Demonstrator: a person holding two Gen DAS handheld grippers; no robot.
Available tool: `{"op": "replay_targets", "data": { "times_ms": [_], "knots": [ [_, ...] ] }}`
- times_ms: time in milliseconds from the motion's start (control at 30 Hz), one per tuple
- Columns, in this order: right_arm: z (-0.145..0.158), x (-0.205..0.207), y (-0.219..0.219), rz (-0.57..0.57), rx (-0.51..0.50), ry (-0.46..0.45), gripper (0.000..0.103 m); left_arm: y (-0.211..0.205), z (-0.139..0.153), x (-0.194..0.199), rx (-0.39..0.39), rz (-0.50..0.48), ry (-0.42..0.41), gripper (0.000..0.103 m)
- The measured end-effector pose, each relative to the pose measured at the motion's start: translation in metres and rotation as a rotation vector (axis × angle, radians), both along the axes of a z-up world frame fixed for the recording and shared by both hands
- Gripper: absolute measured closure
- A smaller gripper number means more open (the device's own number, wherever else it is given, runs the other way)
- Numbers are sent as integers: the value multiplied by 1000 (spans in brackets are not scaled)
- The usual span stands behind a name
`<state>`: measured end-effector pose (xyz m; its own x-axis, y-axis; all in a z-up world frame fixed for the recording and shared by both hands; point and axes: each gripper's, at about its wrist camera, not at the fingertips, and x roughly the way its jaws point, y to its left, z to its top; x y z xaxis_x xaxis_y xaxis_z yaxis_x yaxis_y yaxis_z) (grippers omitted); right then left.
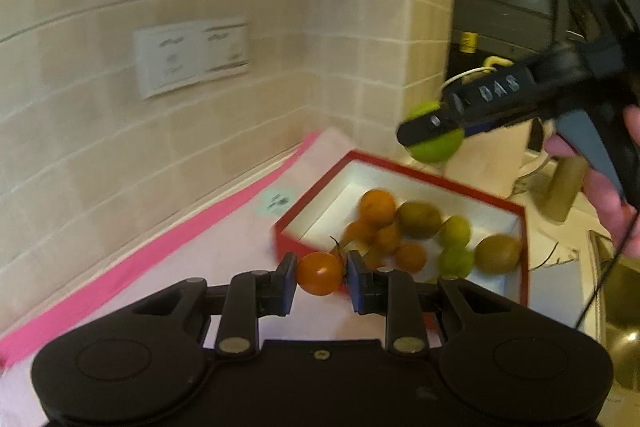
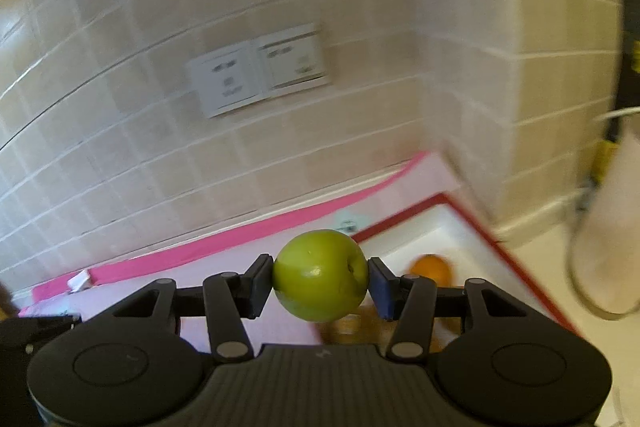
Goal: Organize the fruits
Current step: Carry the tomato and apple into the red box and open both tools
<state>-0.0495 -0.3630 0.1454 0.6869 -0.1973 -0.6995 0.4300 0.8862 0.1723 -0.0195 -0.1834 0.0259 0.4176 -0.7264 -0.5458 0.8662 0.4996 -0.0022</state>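
The left hand-held gripper [image 1: 320, 277] pinches a small orange tomato [image 1: 319, 273] just above the red box's [image 1: 400, 169] near edge. The right hand-held gripper [image 2: 321, 279] squeezes a green apple [image 2: 321, 275] aloft over the box, probably so that each fruit can be sorted separately from the pile inside.

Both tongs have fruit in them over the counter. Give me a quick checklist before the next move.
1. Left tongs shut on the orange tomato, both pads touching: ok.
2. Right tongs shut on the green apple, gripped across its middle: ok.
3. Red box has bare white floor at its far-left end to take fruit: ok.
4. Fruit already in the box (oranges, kiwis, green fruit) sits inside the walls: ok.
5. The two tongs are apart, right one high above the box's far edge: ok.
6. Sorting target on the pink mat: cannot tell, no marked zones visible.
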Motion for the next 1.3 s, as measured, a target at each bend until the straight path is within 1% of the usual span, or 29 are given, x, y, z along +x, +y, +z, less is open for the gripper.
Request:
{"op": "replay_targets", "data": {
  "times_ms": [167, 267, 333, 467, 567, 633, 767, 867, 967, 1100, 1200, 1300],
  "knots": [
    [-2, -38, -36, -81, -25, 12, 50, -52, 8, -2, -3, -67, -15, 72],
    [-9, -54, -56, -128, -21, 34, 50, -84, 9, 6, 4, -82, 5, 72],
    [-16, -64, -72, -163, -4, 51, 50, -104, 7, 14, 13, -72, 7, 72],
    [-39, -77, -105, -229, 57, 103, 50, -133, -4, 41, 29, -43, 67, 72],
    [-62, -78, -116, -250, 80, 157, 50, -148, -22, 64, 66, -22, 122, 72],
    [-74, -79, -116, -265, 73, 178, 50, -157, -37, 78, 96, -8, 150, 72],
    [-96, -77, -113, -281, 7, 241, 50, -172, -65, 101, 155, 35, 193, 72],
    [-107, -74, -110, -276, -29, 275, 50, -183, -80, 111, 193, 53, 214, 72],
    [-112, -69, -108, -262, -31, 294, 50, -191, -88, 111, 227, 58, 198, 72],
    [-120, -63, -109, -272, -58, 331, 50, -200, -96, 111, 261, 69, 194, 72],
    [-126, -64, -110, -278, -41, 345, 50, -204, -105, 115, 285, 83, 217, 72],
    [-127, -63, -111, -288, -39, 343, 50, -202, -108, 118, 287, 94, 241, 72]
  ]
}}
